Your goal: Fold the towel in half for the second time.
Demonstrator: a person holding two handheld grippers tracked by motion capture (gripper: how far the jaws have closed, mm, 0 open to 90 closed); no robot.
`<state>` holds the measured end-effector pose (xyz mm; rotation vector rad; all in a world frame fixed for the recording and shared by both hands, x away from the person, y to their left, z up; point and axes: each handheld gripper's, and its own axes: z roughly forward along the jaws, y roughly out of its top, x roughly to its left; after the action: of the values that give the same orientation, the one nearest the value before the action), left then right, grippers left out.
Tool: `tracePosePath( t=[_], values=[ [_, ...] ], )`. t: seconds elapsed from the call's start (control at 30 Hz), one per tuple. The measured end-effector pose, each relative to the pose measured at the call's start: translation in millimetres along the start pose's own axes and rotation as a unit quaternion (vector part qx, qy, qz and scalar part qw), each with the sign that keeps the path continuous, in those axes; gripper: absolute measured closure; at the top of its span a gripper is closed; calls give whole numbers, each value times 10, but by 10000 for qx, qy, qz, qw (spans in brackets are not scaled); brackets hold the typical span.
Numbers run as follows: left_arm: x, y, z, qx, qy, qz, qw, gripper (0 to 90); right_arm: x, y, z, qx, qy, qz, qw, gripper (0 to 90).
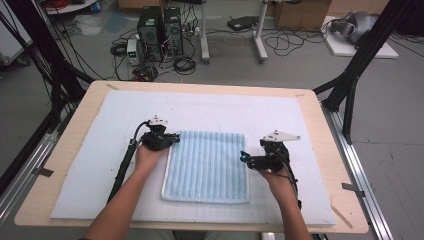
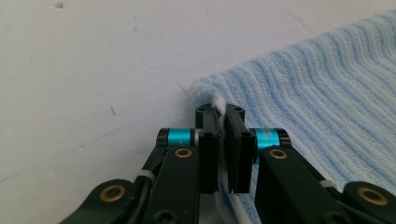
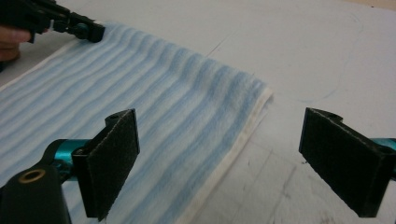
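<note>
Lying flat on the white mat (image 1: 90,165): blue striped towel (image 1: 207,165). Left gripper (image 2: 223,140) pinches its far-left corner, likely for folding; right gripper (image 3: 219,163) gapes wide, straddling the right edge, unclamped.

— How much room is there around the folded, ribbed light-blue towel (image 1: 207,165)?

— Plenty. The white foam mat (image 1: 90,165) lies bare on every side of it: a wide strip behind, open stretches to the left and right, a narrower band in front.

— Anything blocking the towel's corners?

— The left gripper (image 2: 222,140) sits clamped on the far left corner, and its black cable (image 1: 122,167) trails along the mat left of the towel. The right gripper (image 3: 219,163), jaws wide apart, straddles the right edge.
</note>
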<state>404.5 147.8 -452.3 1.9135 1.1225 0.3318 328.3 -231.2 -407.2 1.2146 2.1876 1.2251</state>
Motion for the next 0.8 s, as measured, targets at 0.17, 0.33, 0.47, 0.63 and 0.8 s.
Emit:
tracePosePath(
  t=[0.17, 0.33, 0.47, 0.63, 0.8],
  values=[
    [22, -2, -9, -14, -72, -83, 9999, 847, -85, 165, 239, 254, -120, 38, 9996, 139],
    [31, -1, -16, -18, -102, -92, 9999, 848, -188, 241, 436, 502, -180, 69, 9986, 258],
    [37, -1, -21, 7, -114, -96, 9999, 848, -250, 229, 588, 691, -345, 167, 9969, 382],
    [49, -5, -22, 3, -145, -156, 9998, 850, -266, 203, 767, 779, -328, 226, 9962, 499],
    [71, -5, -30, -31, -222, -273, 9994, 853, -289, 170, 827, 788, -327, 409, 9955, 742]
  ],
)
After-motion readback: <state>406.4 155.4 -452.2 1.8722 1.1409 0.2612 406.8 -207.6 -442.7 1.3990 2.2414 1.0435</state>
